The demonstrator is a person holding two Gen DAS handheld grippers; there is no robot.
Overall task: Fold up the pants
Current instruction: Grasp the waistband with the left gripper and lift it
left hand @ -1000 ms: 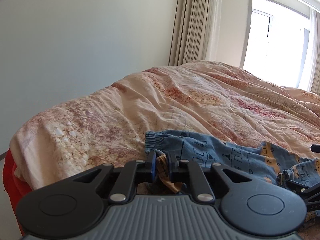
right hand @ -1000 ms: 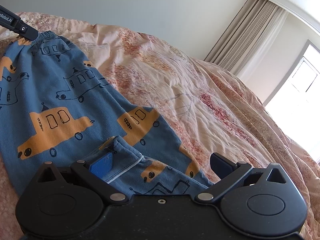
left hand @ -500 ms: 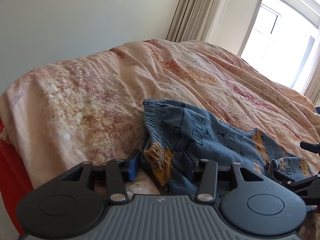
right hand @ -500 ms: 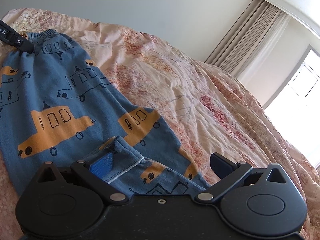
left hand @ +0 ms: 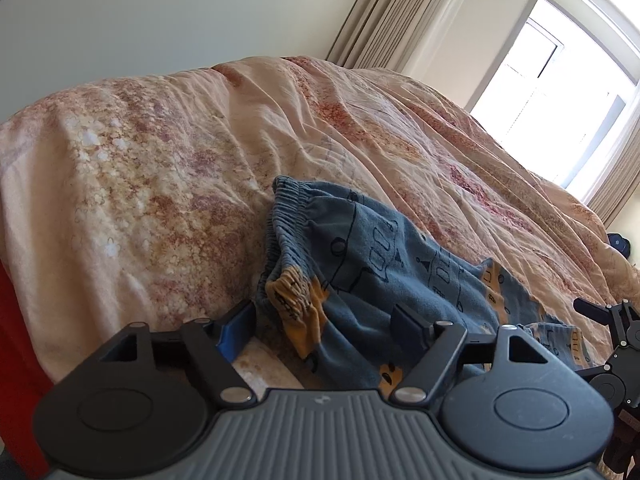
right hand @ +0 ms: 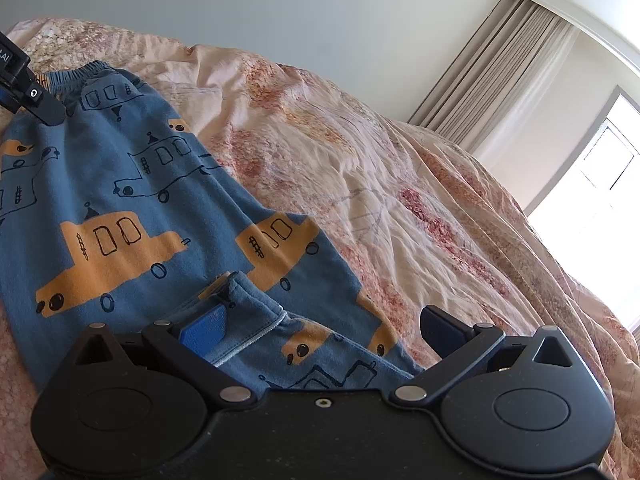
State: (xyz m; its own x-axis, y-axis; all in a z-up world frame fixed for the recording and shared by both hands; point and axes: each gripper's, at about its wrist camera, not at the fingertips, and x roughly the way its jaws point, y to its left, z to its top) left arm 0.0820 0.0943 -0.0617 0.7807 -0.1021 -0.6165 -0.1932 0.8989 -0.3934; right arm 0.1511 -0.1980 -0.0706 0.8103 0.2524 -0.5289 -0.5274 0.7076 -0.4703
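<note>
Blue pants (right hand: 120, 208) with orange car prints lie flat on the bed, waistband toward the far left in the right wrist view. My left gripper (left hand: 322, 318) hovers at the waistband corner (left hand: 294, 292). Its jaws are opening; the bunched corner lies between them with neither pad pressing on it. It shows in the right wrist view as the left gripper's dark finger (right hand: 32, 96) by the waistband. My right gripper (right hand: 322, 326) stands open over the leg end, the hem (right hand: 248, 304) resting against its blue left pad (right hand: 204, 328). Its right pad is over the bedcover.
A rumpled peach floral bedcover (left hand: 160, 160) spreads under and beyond the pants. Something red (left hand: 16, 360) hangs at the bed's left edge. Curtains (left hand: 372, 20) and a bright window (left hand: 560, 92) stand behind the bed. My right gripper (left hand: 612, 328) shows at the right edge.
The left jaws went from shut on the waistband corner to wide apart, and the corner dropped onto the bed. The left view tipped and rolled. The right gripper stayed still.
</note>
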